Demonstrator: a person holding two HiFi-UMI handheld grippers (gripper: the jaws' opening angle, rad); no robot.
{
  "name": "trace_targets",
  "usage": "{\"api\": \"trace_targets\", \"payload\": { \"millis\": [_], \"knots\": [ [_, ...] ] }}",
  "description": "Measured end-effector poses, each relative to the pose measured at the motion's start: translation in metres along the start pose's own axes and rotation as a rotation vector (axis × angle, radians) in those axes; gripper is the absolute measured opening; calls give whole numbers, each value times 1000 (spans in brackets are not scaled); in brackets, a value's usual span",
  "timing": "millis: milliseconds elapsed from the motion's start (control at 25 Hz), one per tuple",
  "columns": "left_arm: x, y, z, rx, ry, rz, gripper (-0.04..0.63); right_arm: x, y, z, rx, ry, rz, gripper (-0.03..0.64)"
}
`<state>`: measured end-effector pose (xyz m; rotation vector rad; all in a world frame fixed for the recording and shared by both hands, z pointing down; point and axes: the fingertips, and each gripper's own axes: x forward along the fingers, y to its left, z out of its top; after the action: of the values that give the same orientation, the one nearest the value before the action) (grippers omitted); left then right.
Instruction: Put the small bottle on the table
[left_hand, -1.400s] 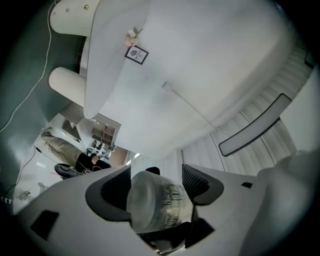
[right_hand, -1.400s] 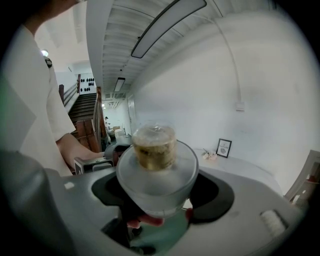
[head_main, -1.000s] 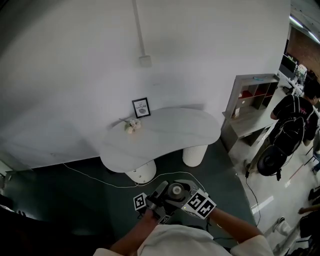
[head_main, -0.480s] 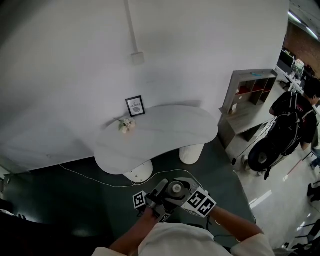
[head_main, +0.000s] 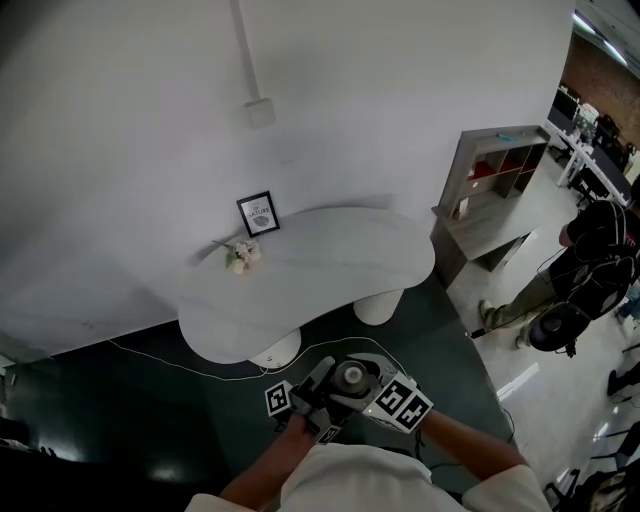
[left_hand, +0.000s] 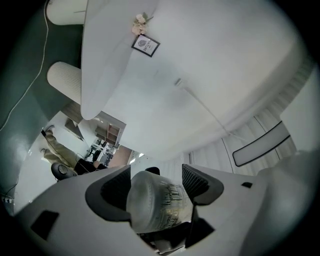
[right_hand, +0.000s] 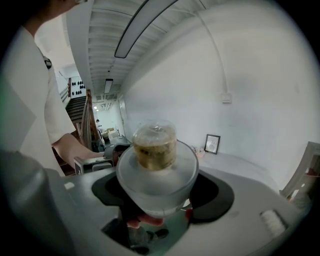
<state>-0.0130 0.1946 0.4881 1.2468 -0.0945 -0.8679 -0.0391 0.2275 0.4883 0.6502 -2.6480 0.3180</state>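
The small bottle (left_hand: 157, 202) is clamped between the jaws of my left gripper (left_hand: 157, 182), translucent, with dark print showing on its side. It is in the air, well short of the tabletop (head_main: 330, 270). The jaws of my right gripper (right_hand: 156, 195) are clenched on a frosted container (right_hand: 156, 175), whose clear upper part holds something yellowish.

In the head view I have both grippers close together low in front of me, over the dark floor (head_main: 120, 400). The white tabletop is at 12 o'clock from them. A small picture frame (head_main: 258, 214) stands against the wall at the tabletop's 11 o'clock edge, with a little bunch of flowers (head_main: 238, 256) just beside it. A grey shelf unit (head_main: 495, 175) is at 2 o'clock, and a person (head_main: 590, 270) at 3 o'clock.
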Motion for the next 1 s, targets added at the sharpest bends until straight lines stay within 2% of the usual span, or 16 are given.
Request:
{"api": "trace_targets", "payload": {
  "millis": [440,840,1000],
  "knots": [
    [36,-6,66,-55,83,31,322,45,-60,22,41,11,-90,350],
    [70,-22,117,-71,153,34,322,77,-109,50,40,9,-160,351],
    [78,-29,132,-70,164,27,322,89,-118,65,45,-4,-163,351]
  ]
}}
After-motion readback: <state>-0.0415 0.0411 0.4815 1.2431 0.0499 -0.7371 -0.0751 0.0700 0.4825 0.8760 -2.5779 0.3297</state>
